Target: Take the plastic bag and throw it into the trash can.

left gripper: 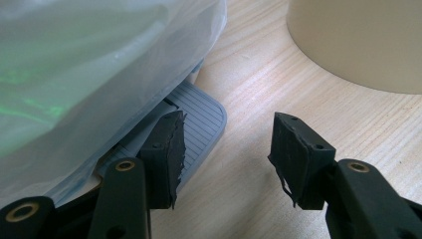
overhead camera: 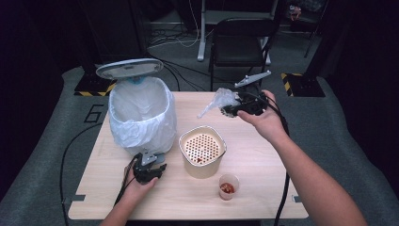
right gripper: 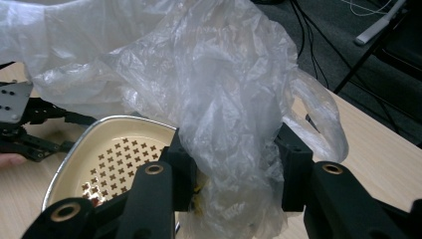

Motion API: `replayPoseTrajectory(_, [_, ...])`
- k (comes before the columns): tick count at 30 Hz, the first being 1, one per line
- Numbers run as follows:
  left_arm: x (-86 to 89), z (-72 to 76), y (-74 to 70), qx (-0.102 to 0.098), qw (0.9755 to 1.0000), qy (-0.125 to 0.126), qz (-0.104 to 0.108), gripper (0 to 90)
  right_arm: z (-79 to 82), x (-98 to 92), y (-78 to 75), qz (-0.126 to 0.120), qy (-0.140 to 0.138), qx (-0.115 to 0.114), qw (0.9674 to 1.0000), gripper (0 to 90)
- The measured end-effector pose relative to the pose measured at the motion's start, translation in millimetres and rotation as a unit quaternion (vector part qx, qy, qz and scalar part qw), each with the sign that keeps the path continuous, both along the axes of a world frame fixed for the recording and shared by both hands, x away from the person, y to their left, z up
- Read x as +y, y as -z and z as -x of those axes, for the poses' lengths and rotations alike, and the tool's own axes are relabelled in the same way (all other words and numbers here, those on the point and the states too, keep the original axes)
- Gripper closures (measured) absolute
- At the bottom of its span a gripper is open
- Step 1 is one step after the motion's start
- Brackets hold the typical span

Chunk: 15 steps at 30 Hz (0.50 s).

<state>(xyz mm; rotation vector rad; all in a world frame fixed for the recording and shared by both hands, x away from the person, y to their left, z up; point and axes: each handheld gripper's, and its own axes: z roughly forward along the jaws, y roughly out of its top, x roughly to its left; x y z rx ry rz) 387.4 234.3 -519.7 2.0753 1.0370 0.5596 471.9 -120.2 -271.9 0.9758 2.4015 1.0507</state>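
Plastic bag (right gripper: 224, 99), clear and crumpled, hangs bunched in right gripper (right gripper: 234, 169) jaws

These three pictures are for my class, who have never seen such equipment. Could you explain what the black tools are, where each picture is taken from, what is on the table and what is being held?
A person sits at a wooden table and holds a hand tool with two black jaws in each hand. The high view looks down from above the table. The other two come from small cameras riding on the tools, looking along their jaws.

On the table stand a pedal bin lined with a clear bag, its lid raised, a cream container with a perforated insert, and a small cup with something red inside.

The right gripper is raised above the table and is shut on a crumpled clear plastic bag. The left gripper rests low at the bin's grey foot pedal, one jaw over the pedal and one over the table.
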Motion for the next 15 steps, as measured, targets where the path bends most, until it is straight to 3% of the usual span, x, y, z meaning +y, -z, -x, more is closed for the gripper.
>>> replayPoseTrajectory(2, [-1.3, 1.0, 0.6, 0.005, 0.9999, -0.007, 0.010, 47.4, 2.0, 4.9, -4.5, -0.004, -0.005, 0.002, 1.0000, 60.6])
replayPoseTrajectory(8, [-1.3, 1.0, 0.6, 0.004, 0.9999, -0.008, 0.010, 47.4, 2.8, 17.0, -12.4, -0.004, -0.020, -0.004, 0.9998, 60.6])
replayPoseTrajectory(9, [-1.2, 0.9, 0.6, 0.004, 0.9999, -0.007, 0.009, 47.4, 2.2, 19.8, -14.1, -0.003, -0.025, -0.007, 0.9996, 60.6])
replayPoseTrajectory(10, [1.1, -0.2, -0.9, -0.001, 0.9999, 0.006, -0.010, 47.4, 2.9, 25.9, -17.1, -0.004, -0.028, -0.005, 0.9996, 60.6])
replayPoseTrajectory(11, [-0.1, 0.1, -0.2, -0.002, 1.0000, 0.004, 0.002, 47.5, 3.2, 29.3, -18.7, -0.004, -0.031, -0.005, 0.9995, 60.6])
replayPoseTrajectory(15, [-0.9, 0.0, 0.3, -0.003, 1.0000, -0.004, 0.007, 47.4, 2.8, 40.4, -22.0, -0.003, -0.044, -0.010, 0.9990, 60.5])
